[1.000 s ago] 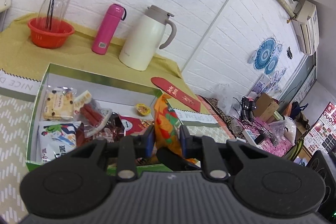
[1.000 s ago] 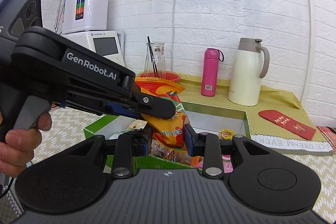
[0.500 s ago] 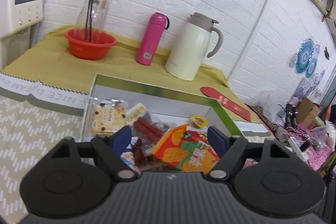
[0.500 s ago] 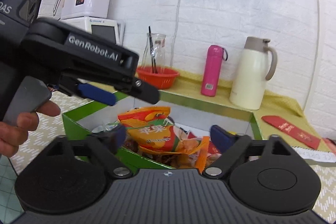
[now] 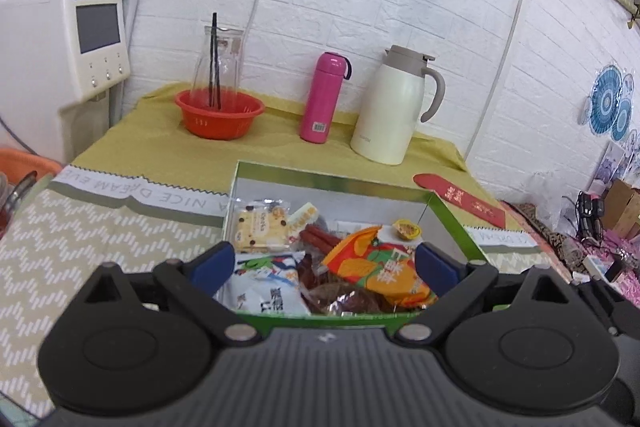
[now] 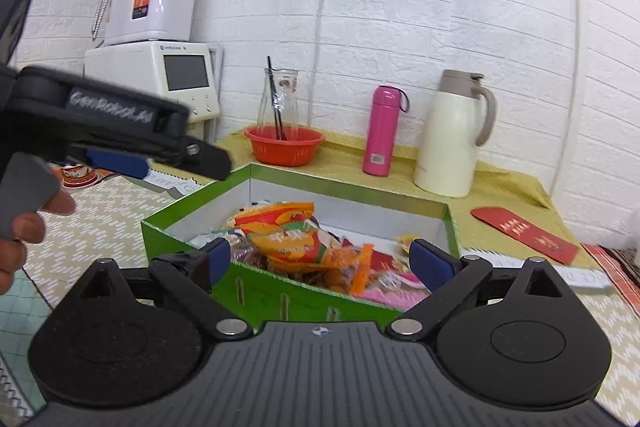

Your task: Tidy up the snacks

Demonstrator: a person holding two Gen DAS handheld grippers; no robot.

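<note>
White brick wall behind; table (image 5: 100,227) has a chevron-print cloth. Green cardboard box (image 6: 280,291) with white lining holds the snacks: glossy orange chip bag (image 5: 380,267) on top at center, biscuit pack (image 5: 262,225) at 11 o'clock, white pouch (image 5: 266,291) at 7 o'clock, jelly cup (image 5: 407,229) at 1 o'clock. Left gripper (image 5: 322,263) and right gripper (image 6: 320,259): fingers spread wide, holding nothing. Red plastic basket (image 5: 219,114) holds a glass bottle (image 5: 218,67).

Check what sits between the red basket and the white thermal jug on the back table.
The pink flask stands upright between the red basket and white thermal jug, apart from both. Both wrist views show it.
</note>
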